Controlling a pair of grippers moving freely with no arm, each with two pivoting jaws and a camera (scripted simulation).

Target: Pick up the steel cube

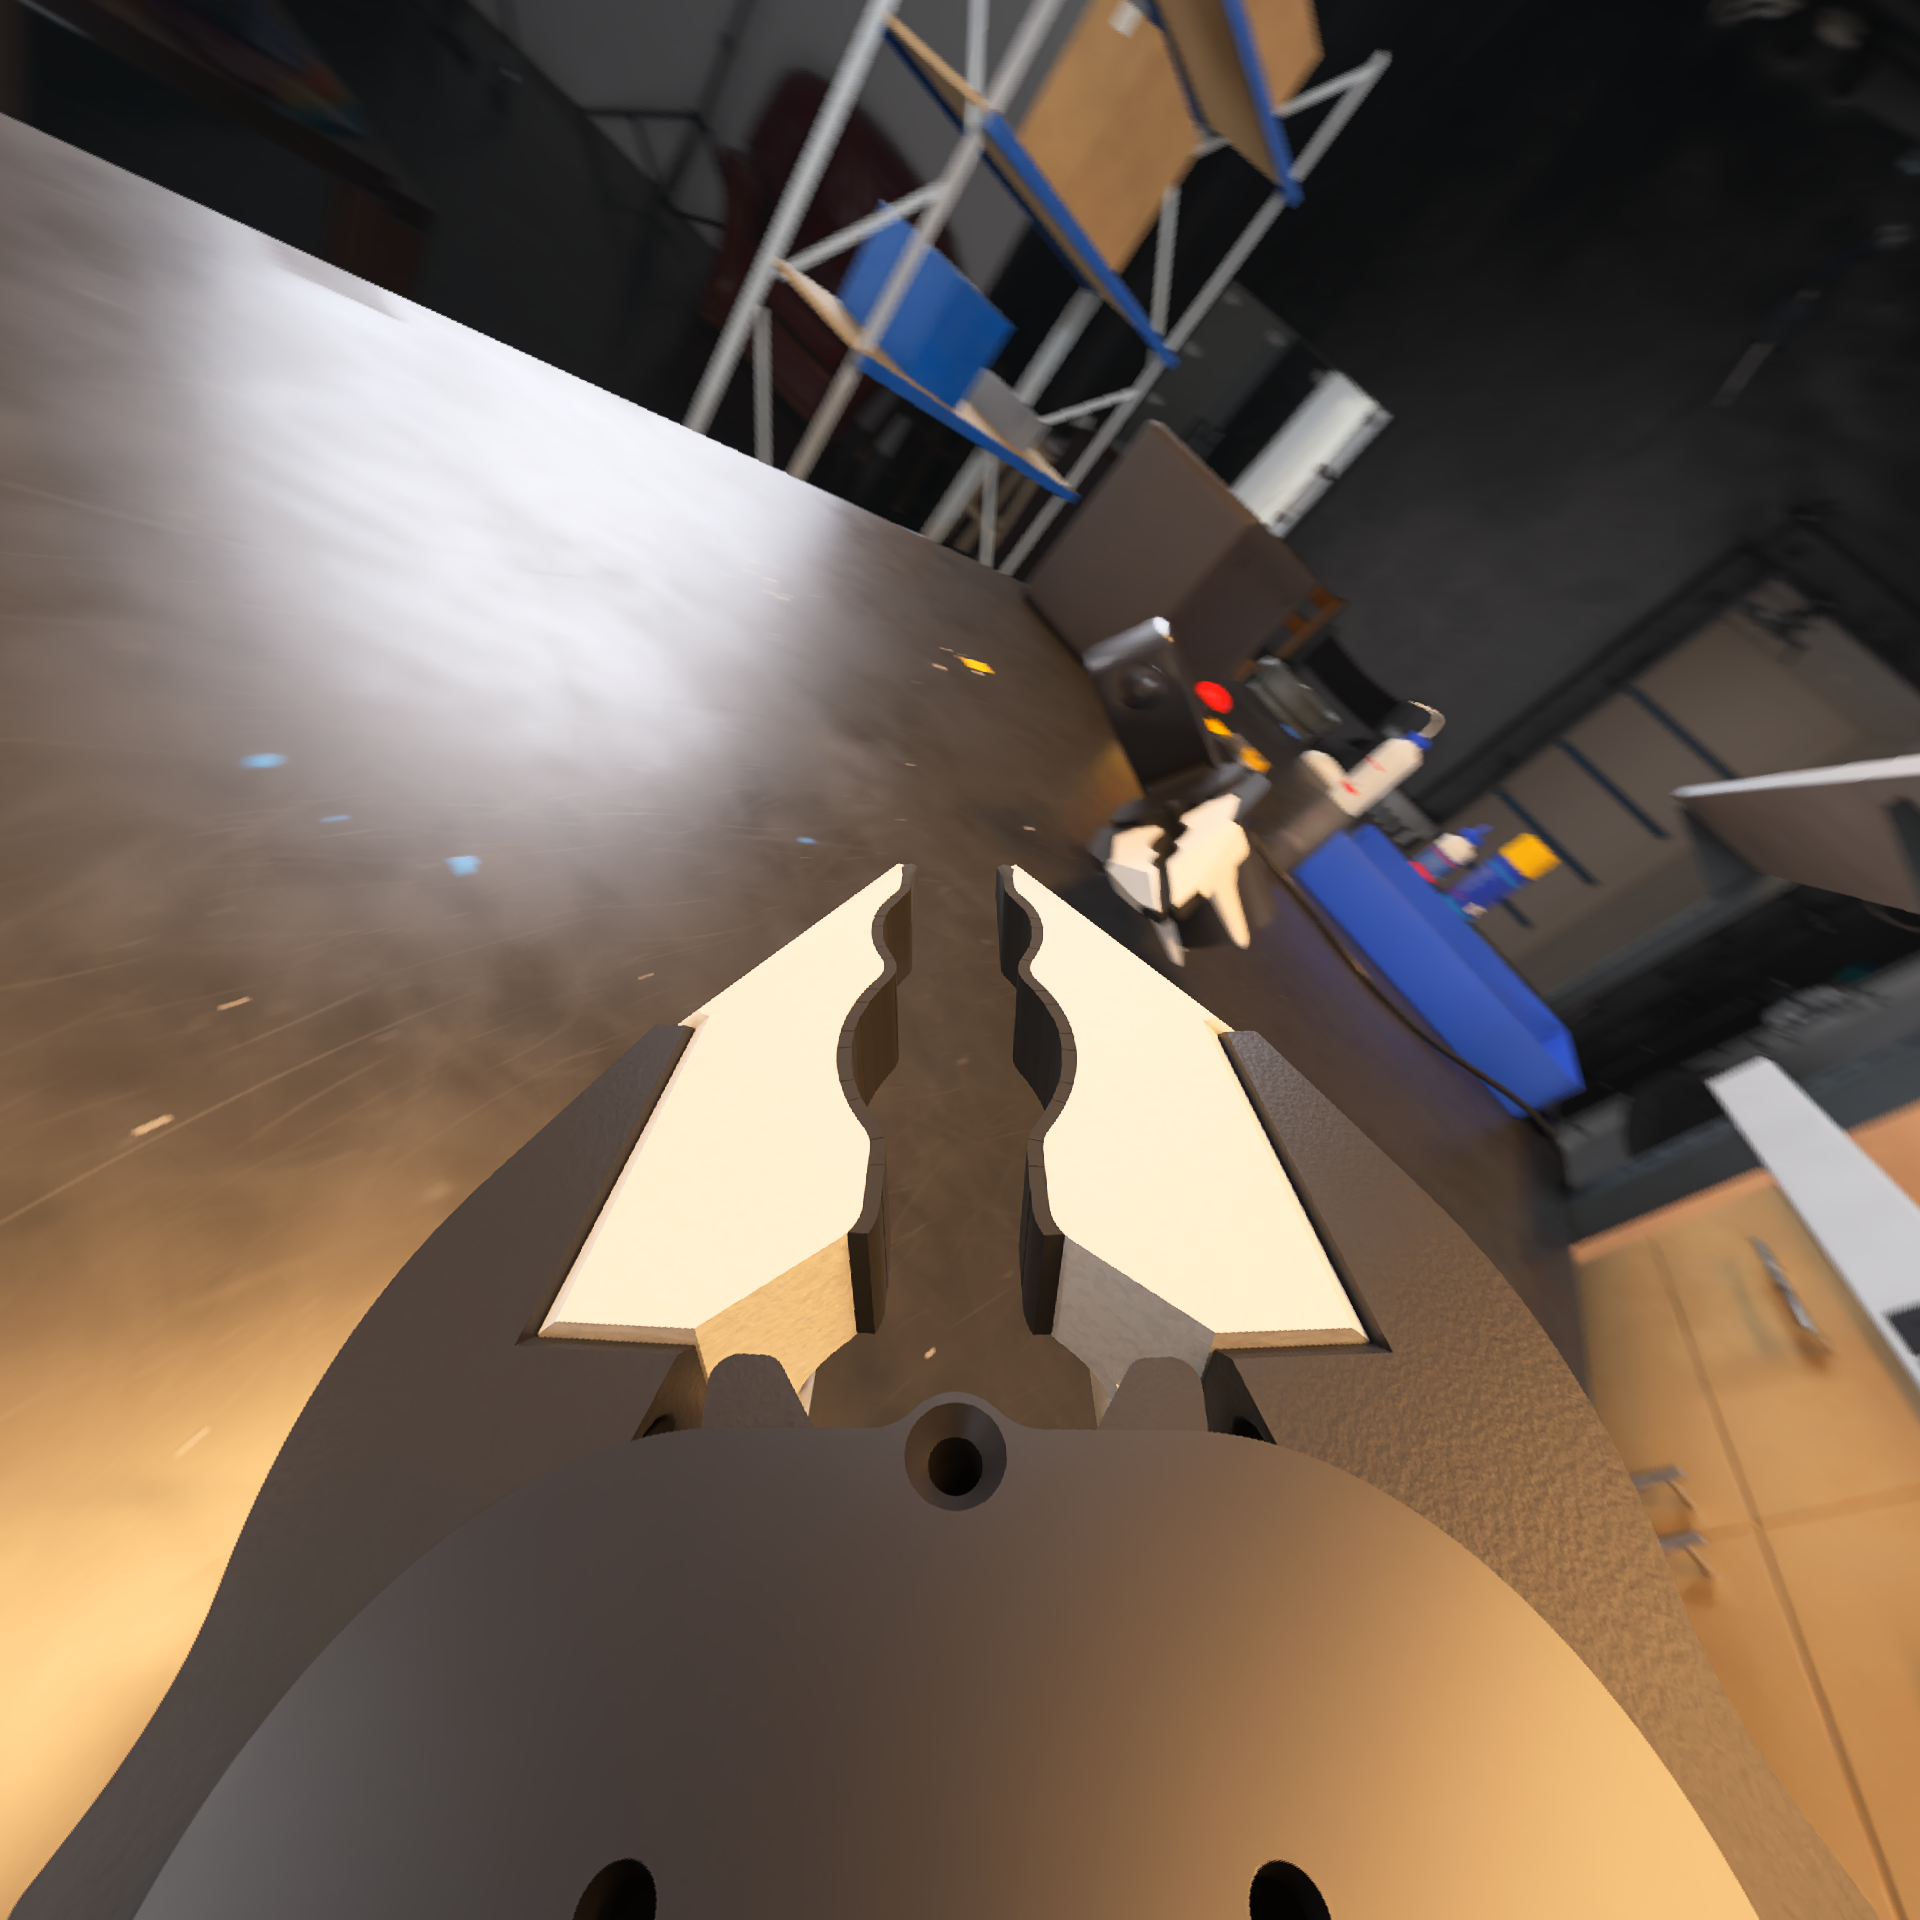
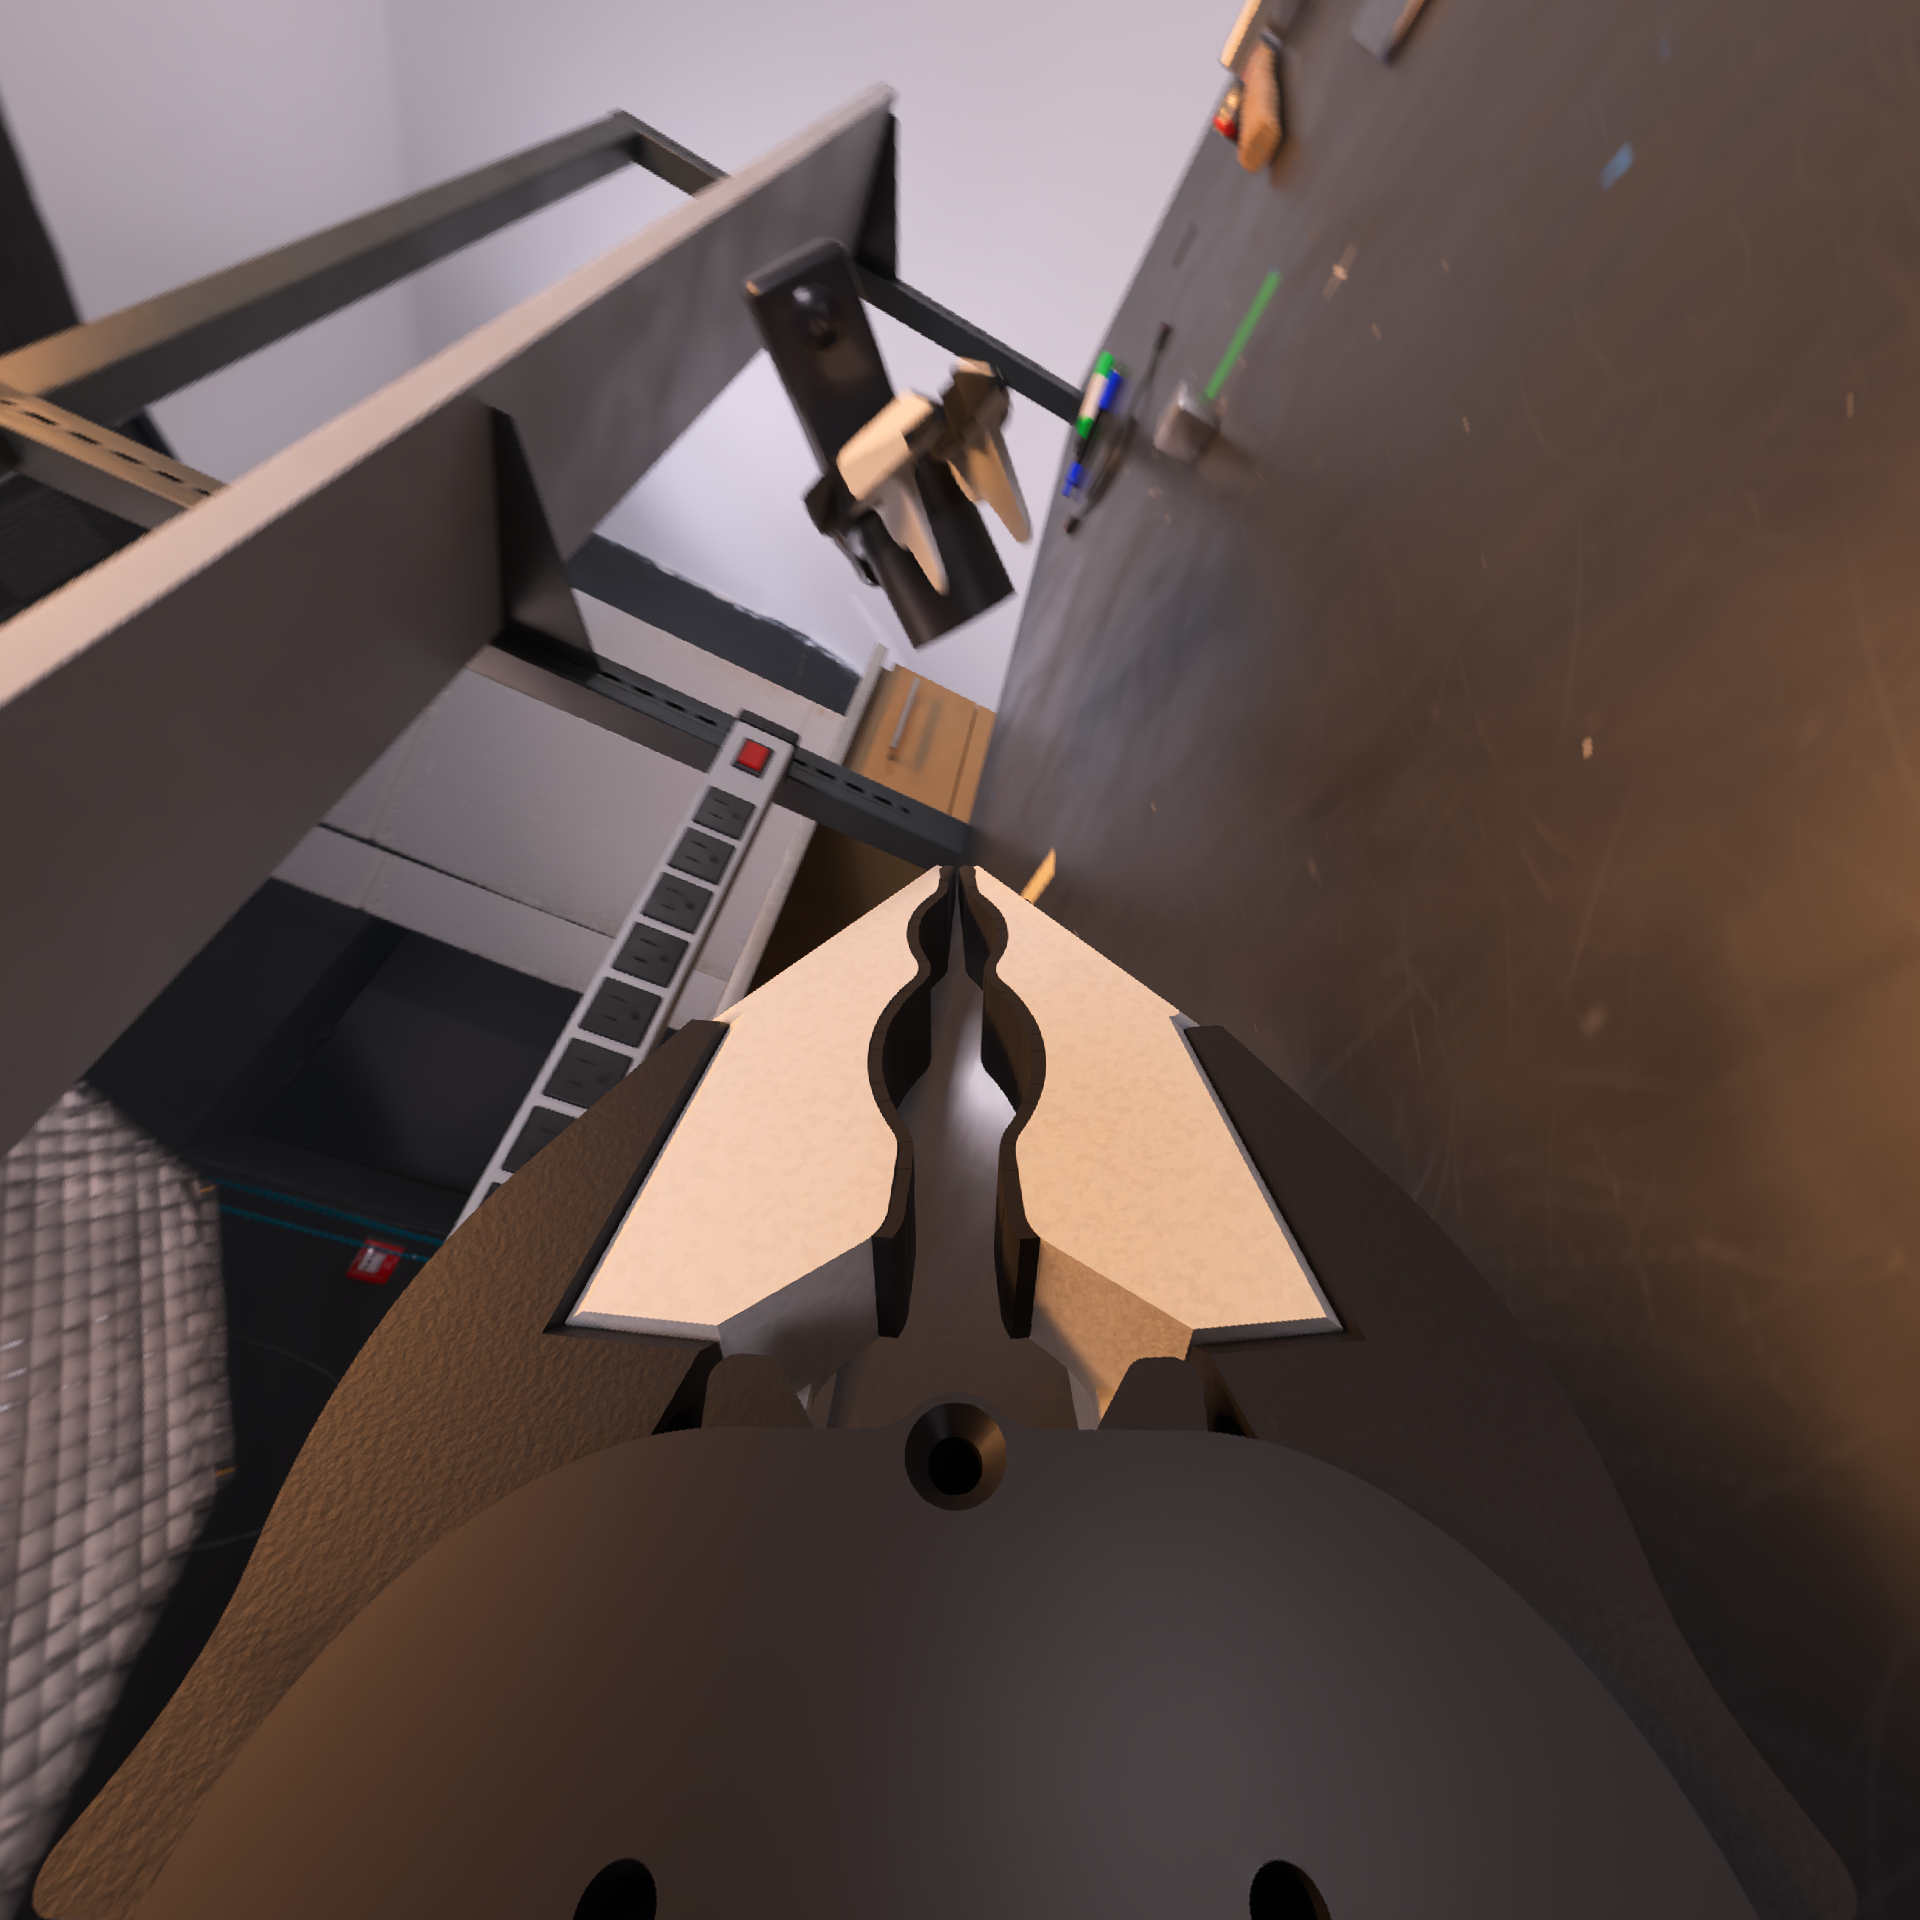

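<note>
**A:** What is the left tool (image 1: 954, 883) doing?

**B:** Its two cream fingers stand a narrow gap apart with nothing between them, so it is open and empty. It is tilted and points low along the dark, scratched metal counter (image 1: 416, 623), out over bare surface.

**A:** And the right tool (image 2: 956, 878)?

**B:** Its fingertips meet and hold nothing: closed on air. It sits beside one long edge of the counter and looks along that edge toward the far end.

**A:** Where is the small grey steel cube (image 2: 1184, 431)?

**B:** It rests on the counter near that same long edge, well toward the far end. Only the right wrist view shows it. The left tool hangs near it there, just off the edge, fingers spread. A thin green rod (image 2: 1242, 332) lies just beyond the cube, and green and blue markers (image 2: 1096, 416) sit right at the edge beside it.

**A:** So how far along is the task?

**B:** Barely begun, I judge. The cube is untouched, and reaching, closing and lifting are all left. The left tool looks better placed, though it aims past the cube and would need to turn toward it.

**A:** Anything further out?

**B:** A grey power strip (image 2: 665, 966) runs below the edge, and a white-framed shelf rack (image 1: 987, 260) stands beyond the far corner.
</note>
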